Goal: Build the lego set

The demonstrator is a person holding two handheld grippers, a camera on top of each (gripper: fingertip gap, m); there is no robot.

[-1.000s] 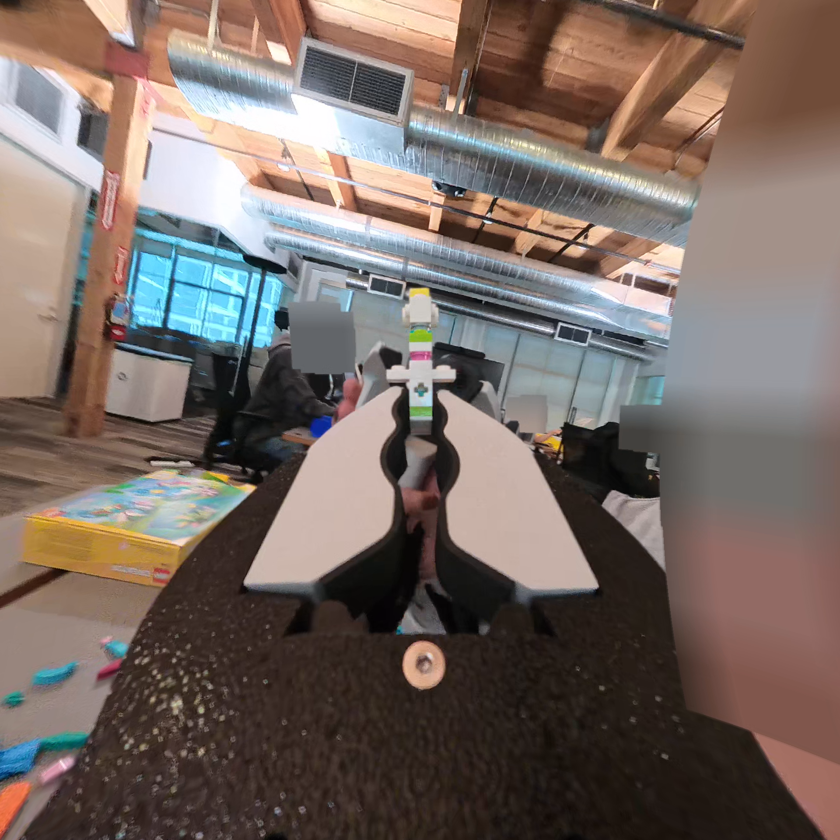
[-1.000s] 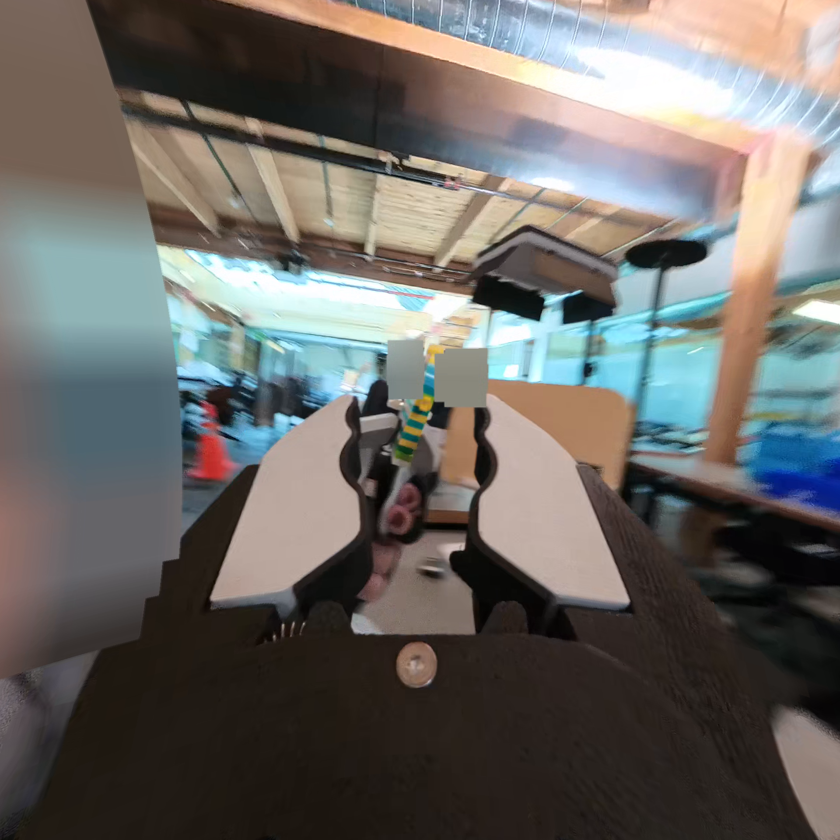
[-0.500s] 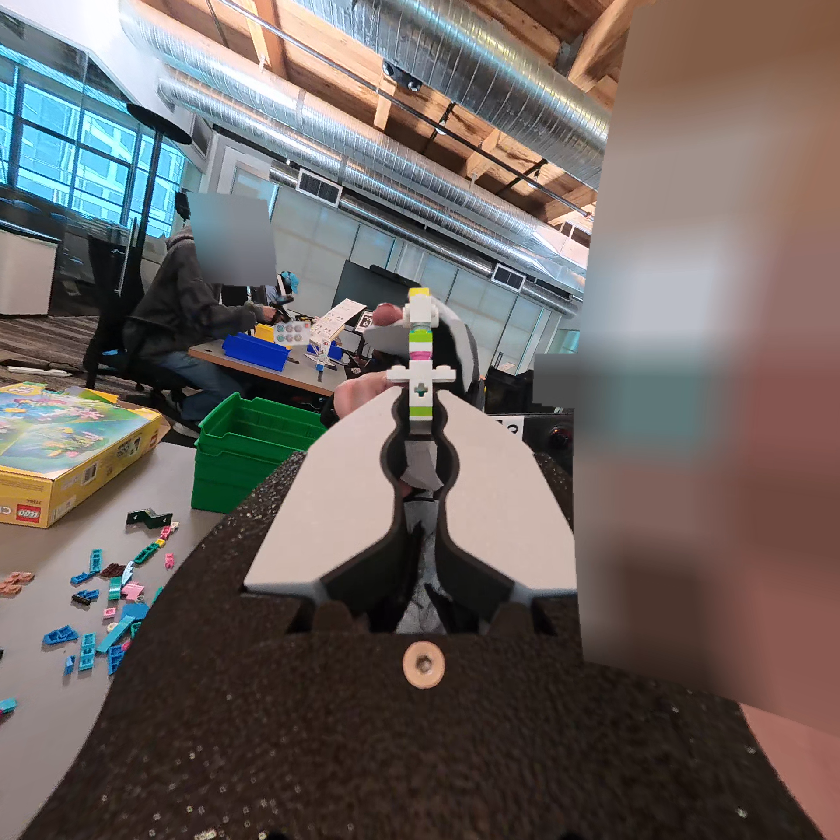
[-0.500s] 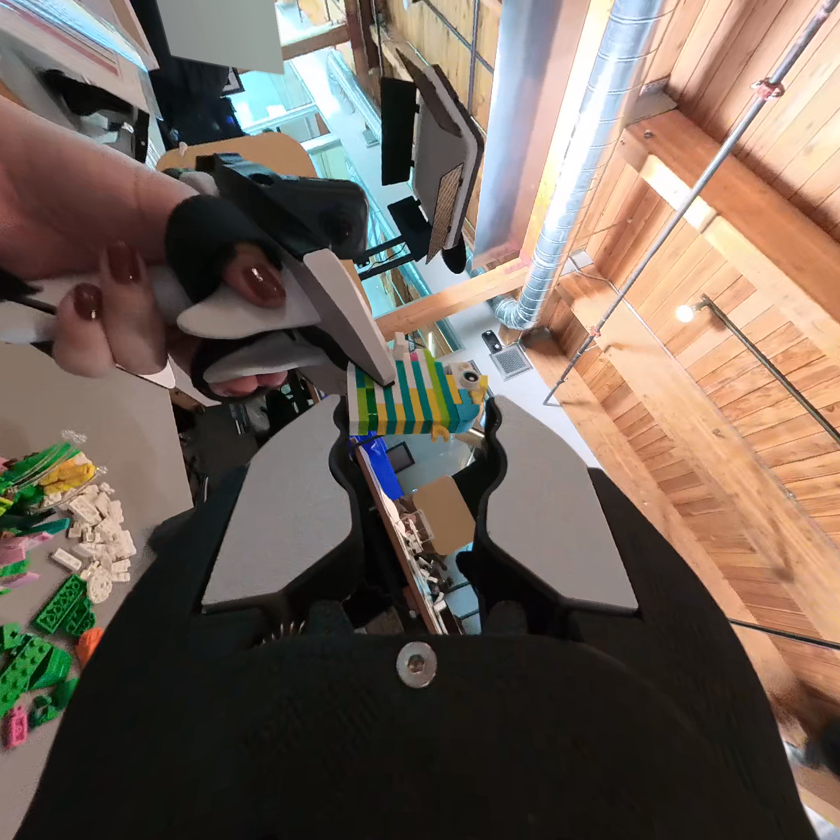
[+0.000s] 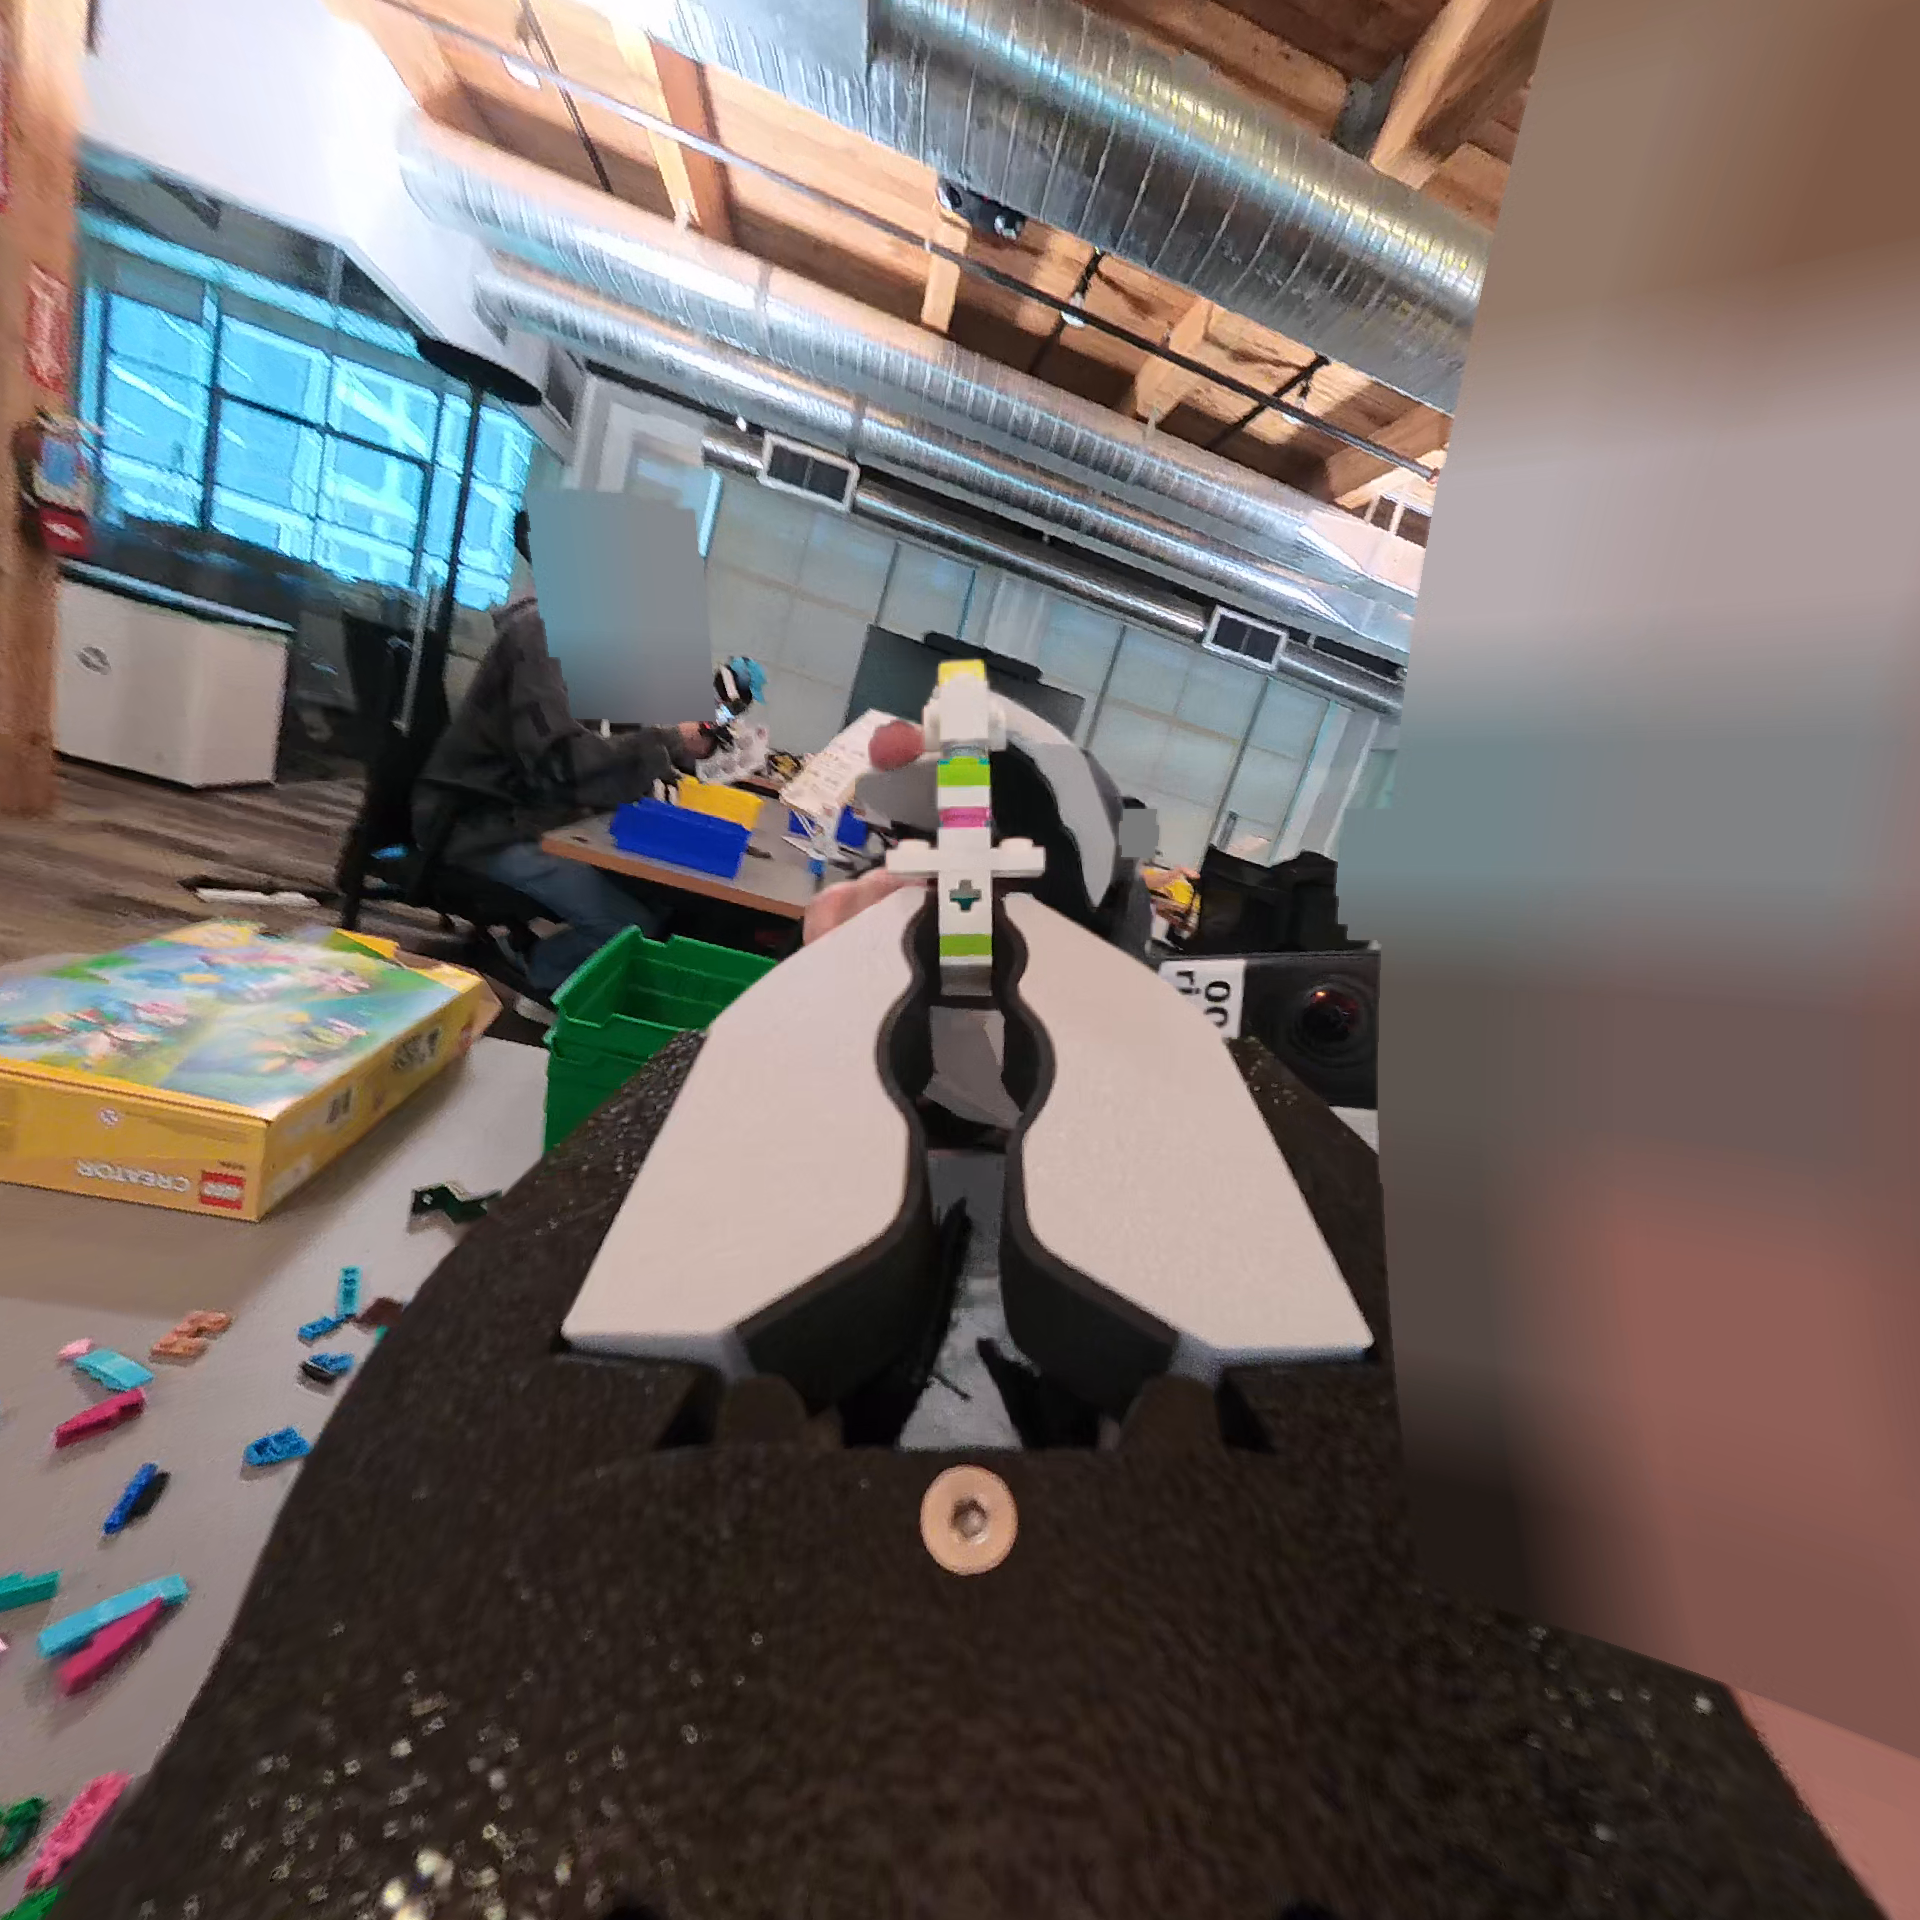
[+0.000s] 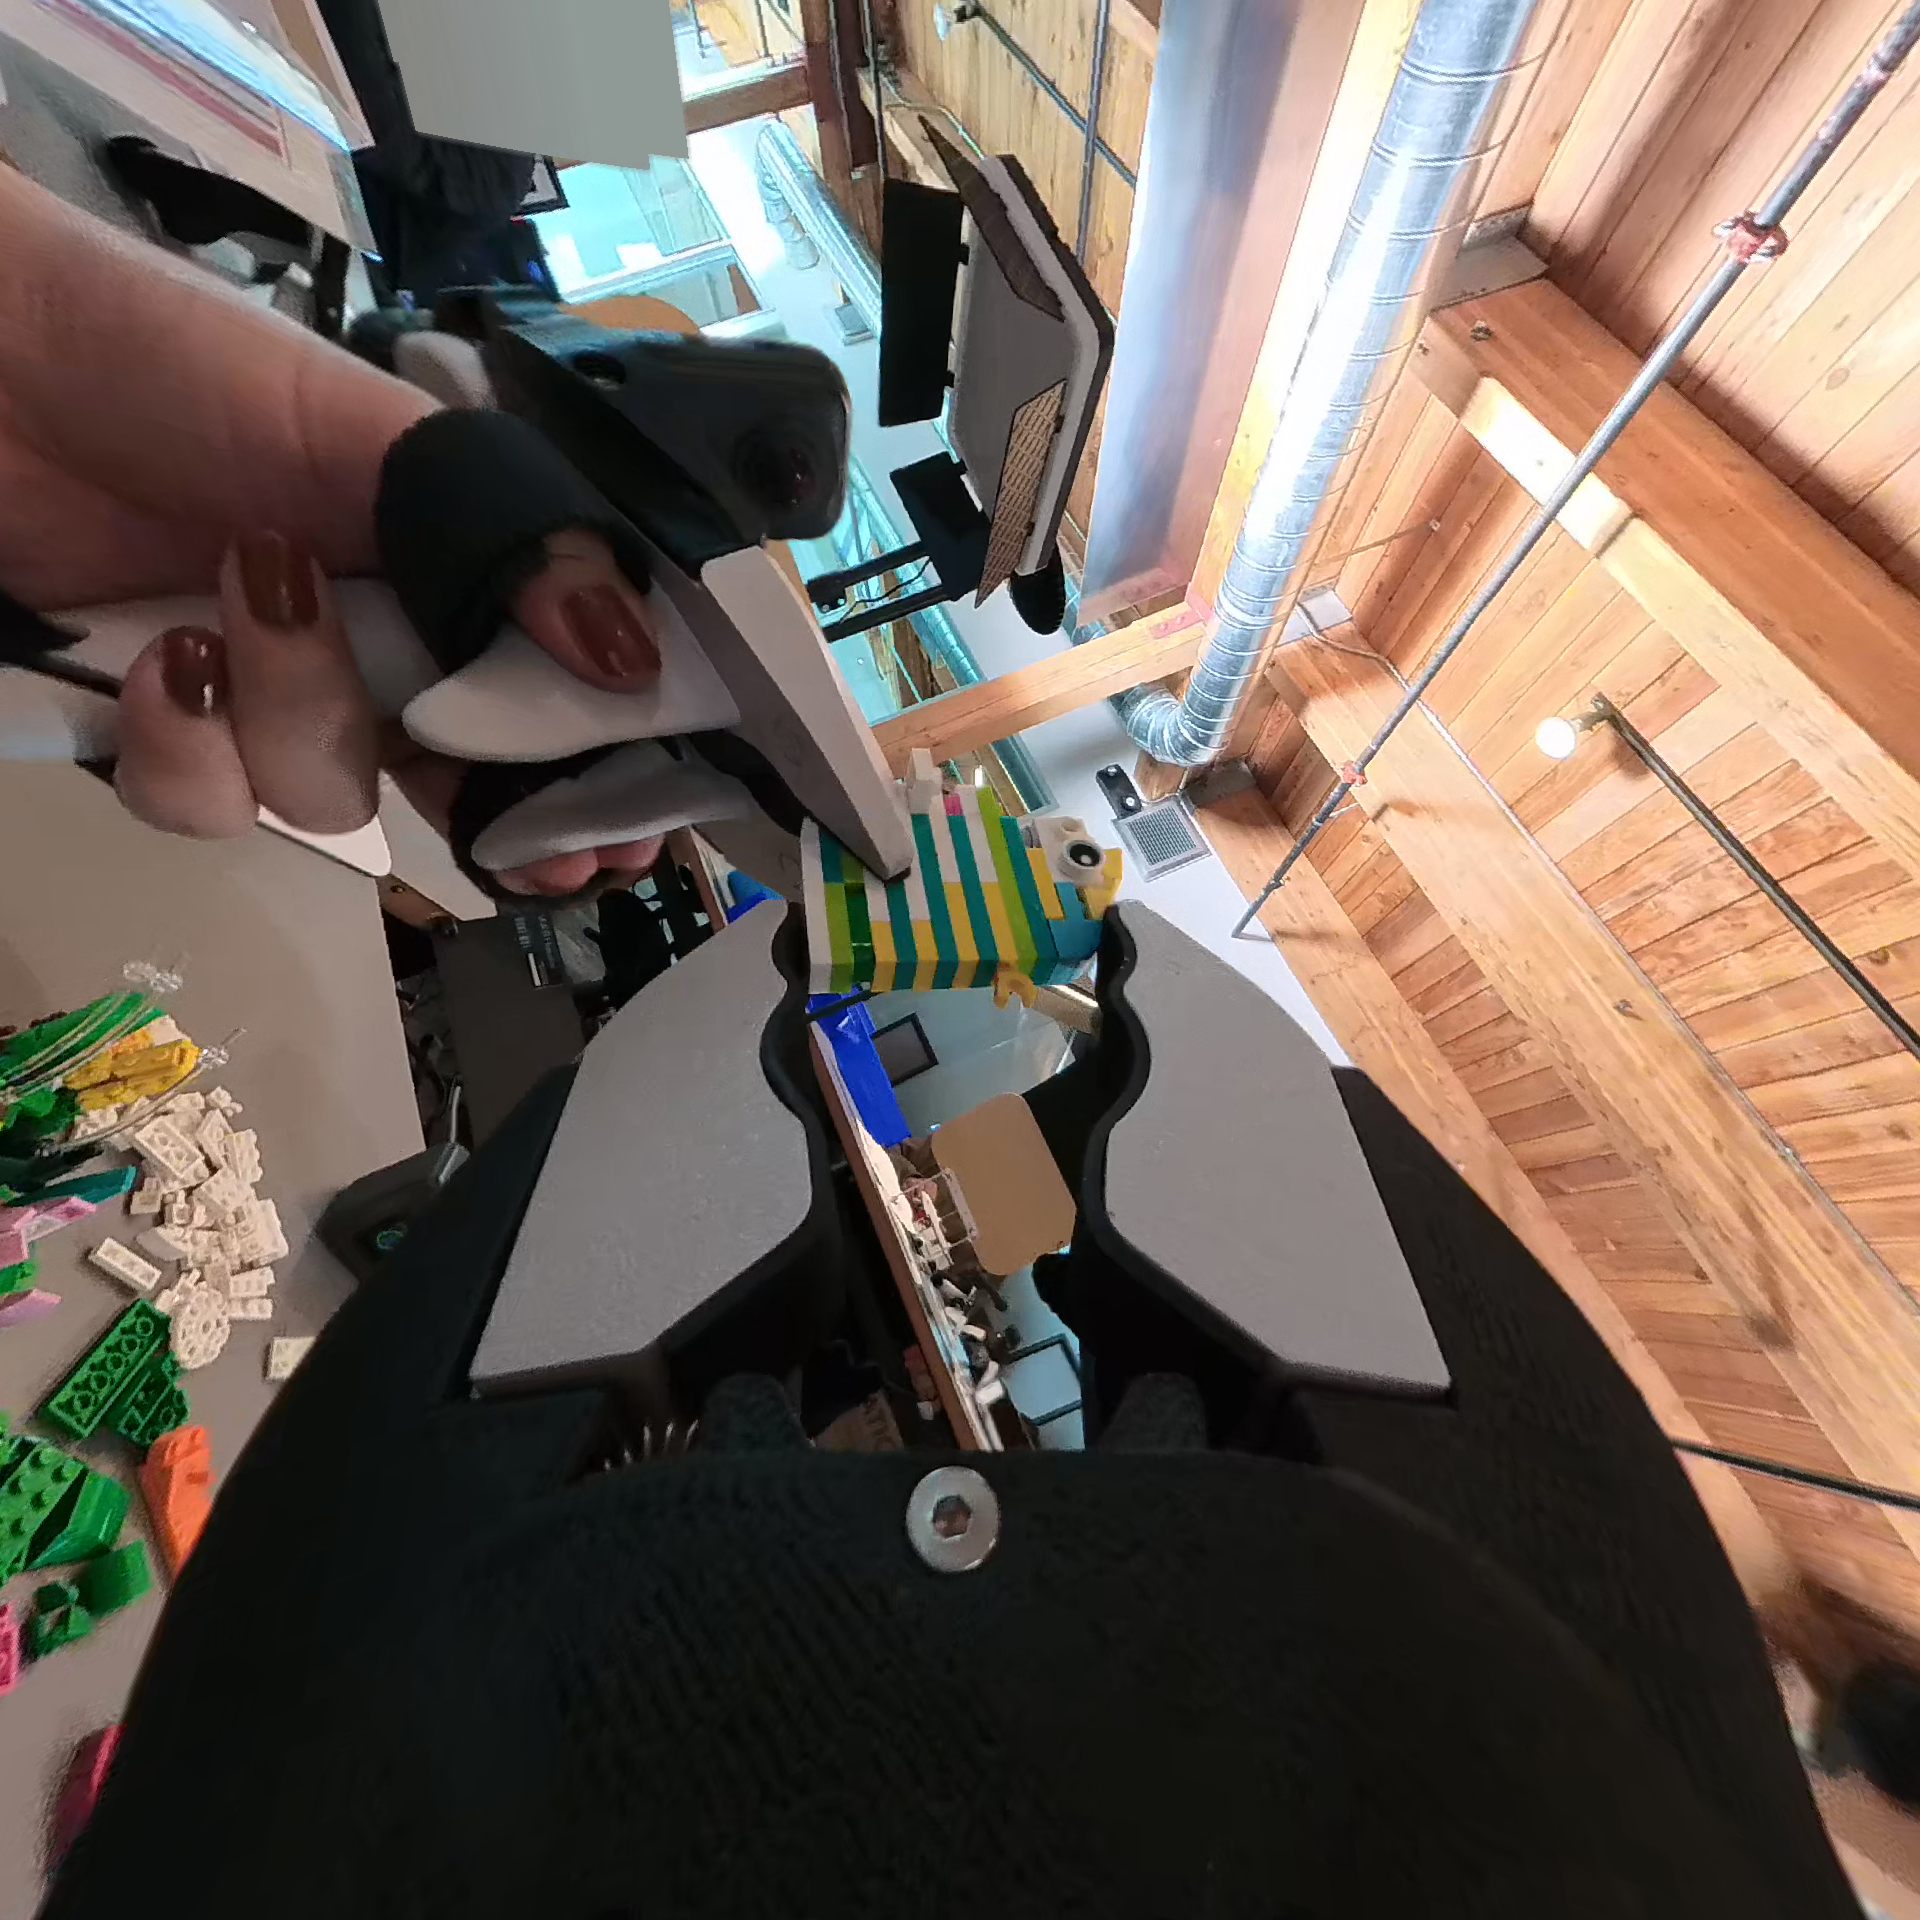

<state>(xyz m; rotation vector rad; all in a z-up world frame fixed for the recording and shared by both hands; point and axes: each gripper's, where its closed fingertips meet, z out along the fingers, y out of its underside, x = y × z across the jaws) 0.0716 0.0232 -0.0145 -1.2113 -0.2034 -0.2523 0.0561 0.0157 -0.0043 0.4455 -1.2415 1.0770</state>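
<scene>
**Striped brick fish held aloft between two tongs**

Plastic bricks in teal, yellow, white and green bands make up the small fish model (image 6: 951,904), which is up in the air, well above the desk (image 5: 208,1247). The left tongs (image 5: 964,935) are closed on it: seen along their fingers, the model shows edge-on as a thin white and lime stack pinched at the very tips. In the right wrist view the same tongs come in from the upper left, gripping the fish near its tail end. The right tongs (image 6: 951,940) stand wide, a finger on either side of the model just below it; whether they touch it cannot be told.

The model will probably be light and stiff, but brittle at its seams: a squeeze across the thin layers could pop plates apart, and the small eye and fin pieces near the head look easy to knock off. The safer hold seems to be on the flat striped flanks, mid-body, away from those add-ons.

Loose bricks (image 6: 135,1247) lie scattered on the desk at the left, and a yellow set box (image 5: 218,1060) rests farther off beside a green bin (image 5: 623,1008).
</scene>
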